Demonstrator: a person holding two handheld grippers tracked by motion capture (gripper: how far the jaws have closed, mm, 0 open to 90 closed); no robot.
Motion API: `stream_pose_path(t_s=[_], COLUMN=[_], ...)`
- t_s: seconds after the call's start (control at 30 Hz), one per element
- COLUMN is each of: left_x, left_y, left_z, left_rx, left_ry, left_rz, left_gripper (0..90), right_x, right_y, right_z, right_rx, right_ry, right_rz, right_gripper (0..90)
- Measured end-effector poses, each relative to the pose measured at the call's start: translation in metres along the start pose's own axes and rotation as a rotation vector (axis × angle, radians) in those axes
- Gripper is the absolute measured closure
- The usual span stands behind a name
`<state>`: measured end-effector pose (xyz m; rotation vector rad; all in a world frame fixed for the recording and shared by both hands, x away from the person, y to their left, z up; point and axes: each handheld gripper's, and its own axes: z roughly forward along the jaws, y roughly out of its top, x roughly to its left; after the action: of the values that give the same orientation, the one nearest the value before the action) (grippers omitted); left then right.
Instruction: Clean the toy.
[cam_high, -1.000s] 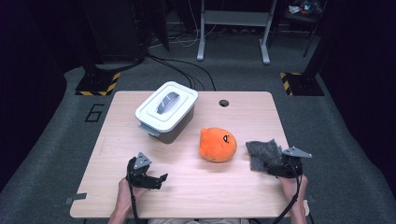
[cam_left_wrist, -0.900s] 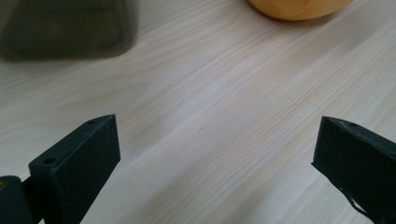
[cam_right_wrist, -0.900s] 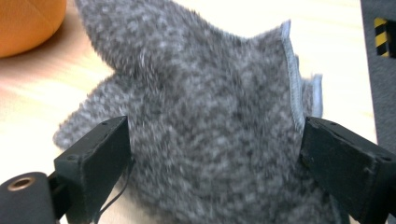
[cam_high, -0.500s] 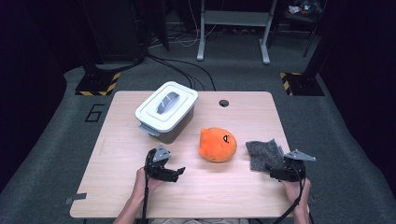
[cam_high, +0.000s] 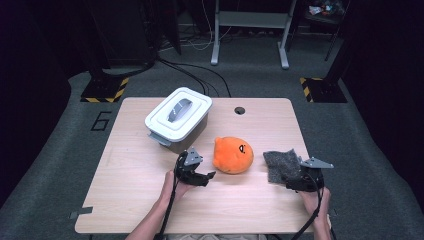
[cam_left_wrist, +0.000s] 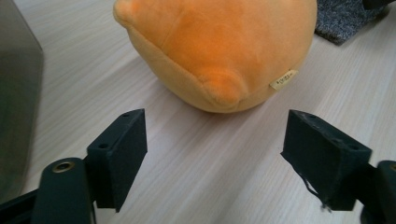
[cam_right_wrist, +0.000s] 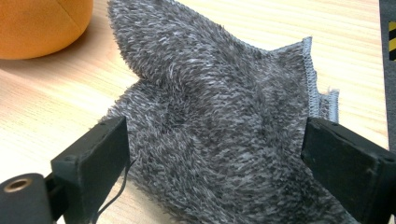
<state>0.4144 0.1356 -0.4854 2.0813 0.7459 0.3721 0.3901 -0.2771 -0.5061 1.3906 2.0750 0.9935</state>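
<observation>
1. Left gripper at 6 o'clock of the table, aimed toward the orange plush toy at about 3 o'clock of it; jaws spread, just been closing, nothing between them, toy lying ahead of the tips in the left gripper view.
2. Right gripper at 4 o'clock of the table, jaws spread wide over the near edge of the grey cloth; pile between them in the right gripper view, not pinched.
3. Toy near the table's middle, just beside the cloth, with the white lidded box at its 10 o'clock.
4. Risks, as a guess: narrowing too early would leave the opening too small for the round body, so the tips shove the toy toward the cloth; a pinch on loose plush alone may slip.
5. Cloth may bunch or drag if grabbed by the pile only.
6. Writing: a "6" on the floor at 9 o'clock; small tag on the toy, print too small to read.
</observation>
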Motion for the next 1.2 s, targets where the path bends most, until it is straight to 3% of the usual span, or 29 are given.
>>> stream_pose_path(t_s=[0.17,0.3,0.53,0.73,0.87,1.07,1.2], left_x=[-0.002,-0.004,-0.009,-0.008,-0.008,-0.008,-0.009], left_y=[0.005,0.006,0.007,0.005,0.006,0.009,0.011], left_z=[0.009,0.017,0.022,0.023,0.024,0.023,0.022], left_rx=[0.006,0.013,0.013,0.008,-0.001,0.013,0.003], left_ry=[-0.010,0.010,0.042,0.036,0.031,0.029,0.022], left_rz=[0.010,0.008,0.028,0.022,0.015,0.036,0.028], left_gripper=[32.1,40.8,59.1,70.4,74.5,75.1,75.1], right_x=[0.000,0.001,0.004,0.006,0.007,0.007,0.005], right_y=[0.004,0.010,0.016,0.018,0.022,0.024,0.023], right_z=[0.000,-0.001,0.003,0.013,0.022,0.032,0.036], right_rx=[0.000,-0.002,0.013,0.043,0.063,0.104,0.118], right_ry=[0.006,0.007,0.006,0.008,-0.001,-0.022,-0.021], right_rz=[-0.009,-0.015,-0.038,-0.041,-0.069,-0.026,-0.014], right_gripper=[7.2,7.3,7.8,8.5,11.1,23.0,29.0])
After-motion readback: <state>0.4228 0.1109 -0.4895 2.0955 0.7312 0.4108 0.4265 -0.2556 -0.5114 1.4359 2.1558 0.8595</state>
